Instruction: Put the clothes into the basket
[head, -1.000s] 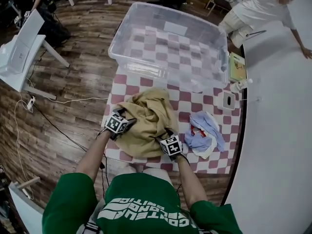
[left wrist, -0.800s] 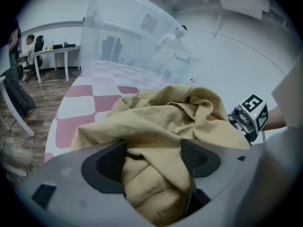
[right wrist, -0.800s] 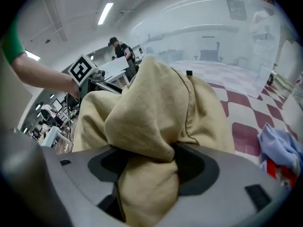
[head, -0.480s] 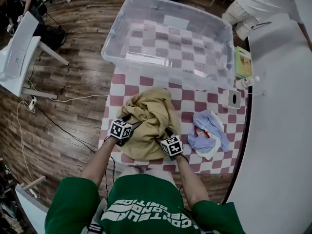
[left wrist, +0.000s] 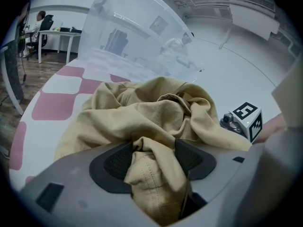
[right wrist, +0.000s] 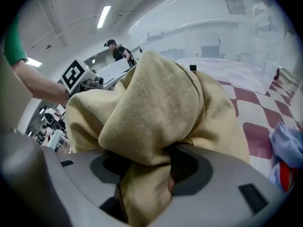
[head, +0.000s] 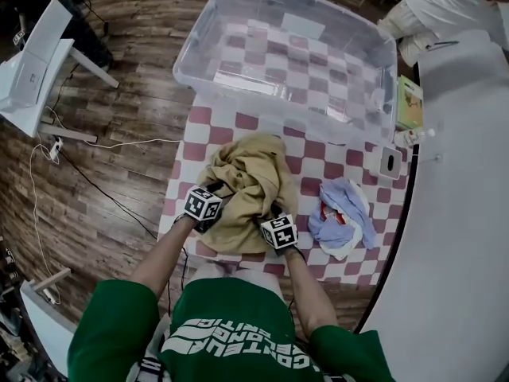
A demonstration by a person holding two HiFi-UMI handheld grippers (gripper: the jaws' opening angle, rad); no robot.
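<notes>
At lower centre-left of the head view, the left gripper (head: 215,214) is closing its jaws on a fold of the crumpled tan cloth garment (head: 253,175). The garment lies mid-frame on the red-and-white checked tablecloth (head: 199,148). Just right, the right gripper (head: 273,220) is closing on another fold. The clear plastic basket (head: 208,37) stands at upper centre.

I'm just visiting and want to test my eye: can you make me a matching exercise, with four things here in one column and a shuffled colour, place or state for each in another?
1. tan garment
2. light blue garment
3. clear bin
4. tablecloth

A. red and white checks
B. empty
C. lying loose at the table's right side
D. bunched up between the two claws

Pairs: 1-D, 2-C, 3-B, 4-A.

The left claw and right claw are each closing with a fold of the tan garment between the jaws.
</notes>
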